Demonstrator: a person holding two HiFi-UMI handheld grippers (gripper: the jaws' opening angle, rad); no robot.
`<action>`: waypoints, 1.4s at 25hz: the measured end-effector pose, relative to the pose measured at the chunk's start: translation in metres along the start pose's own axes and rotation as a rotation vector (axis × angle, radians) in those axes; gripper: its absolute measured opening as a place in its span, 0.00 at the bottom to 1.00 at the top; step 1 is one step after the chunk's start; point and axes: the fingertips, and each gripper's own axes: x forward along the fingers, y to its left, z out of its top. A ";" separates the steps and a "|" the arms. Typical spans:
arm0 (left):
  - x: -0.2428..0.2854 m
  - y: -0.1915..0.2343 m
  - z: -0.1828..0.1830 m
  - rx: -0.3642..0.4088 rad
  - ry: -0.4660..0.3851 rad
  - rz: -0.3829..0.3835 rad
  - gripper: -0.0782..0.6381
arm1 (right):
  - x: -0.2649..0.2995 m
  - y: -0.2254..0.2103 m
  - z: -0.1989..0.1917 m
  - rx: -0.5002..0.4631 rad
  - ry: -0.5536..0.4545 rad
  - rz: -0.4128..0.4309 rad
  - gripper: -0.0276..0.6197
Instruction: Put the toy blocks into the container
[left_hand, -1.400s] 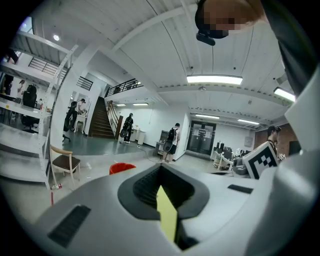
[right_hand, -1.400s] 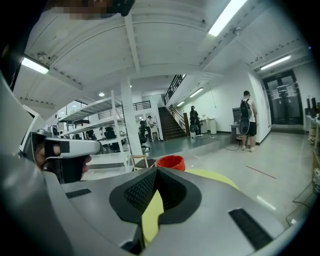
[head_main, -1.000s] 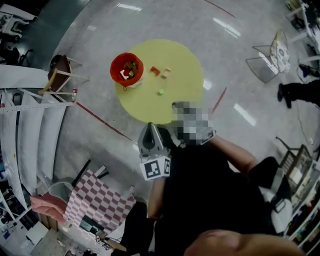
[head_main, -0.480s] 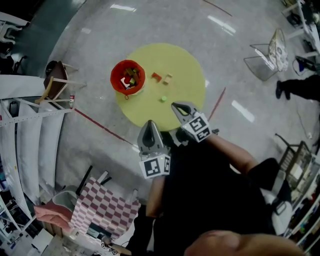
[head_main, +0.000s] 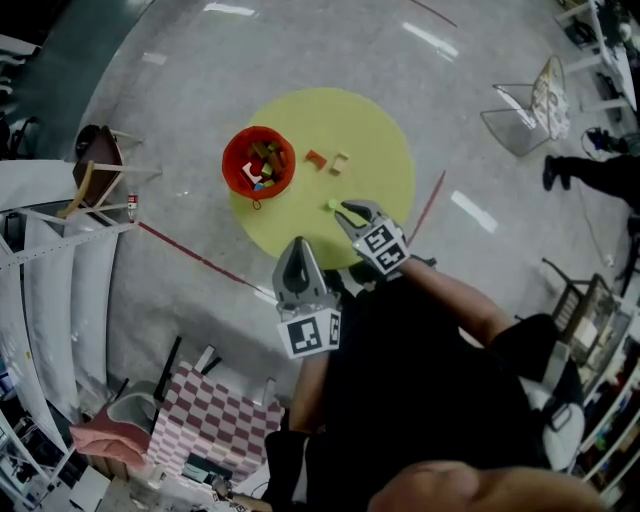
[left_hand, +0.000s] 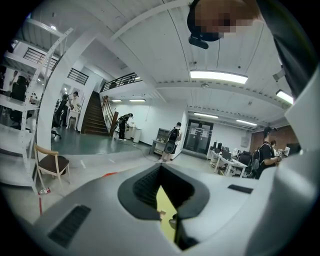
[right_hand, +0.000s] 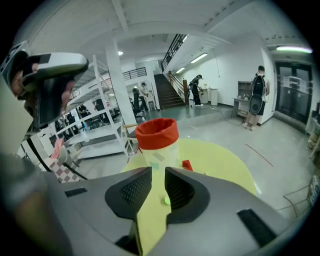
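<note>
**Two hand-held grippers over a round yellow mat (head_main: 375, 135) with a red container (head_main: 231, 166) and loose toy blocks.**

Head view: the container holds several blocks and stands at the mat's left edge. An orange block (head_main: 316, 158) and a tan block (head_main: 340, 162) lie just beside it. A green block (head_main: 331, 205) lies at the tips of the right gripper (head_main: 346, 209). The left gripper (head_main: 297, 248) hangs over the floor beside the mat.
Left gripper view: the jaws are closed together and empty.
Right gripper view: the jaws stand apart, having just been opening. The green block shows in the gap, on the mat and ungripped.
</note>
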 end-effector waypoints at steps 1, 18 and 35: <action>0.002 0.002 0.001 -0.011 0.000 0.001 0.09 | 0.008 -0.001 -0.006 0.000 0.027 -0.001 0.14; 0.005 0.021 -0.004 -0.049 0.026 0.004 0.09 | 0.091 -0.023 -0.113 0.067 0.401 -0.040 0.27; 0.010 0.040 -0.010 -0.078 0.041 0.013 0.09 | 0.122 -0.032 -0.140 0.067 0.515 -0.084 0.23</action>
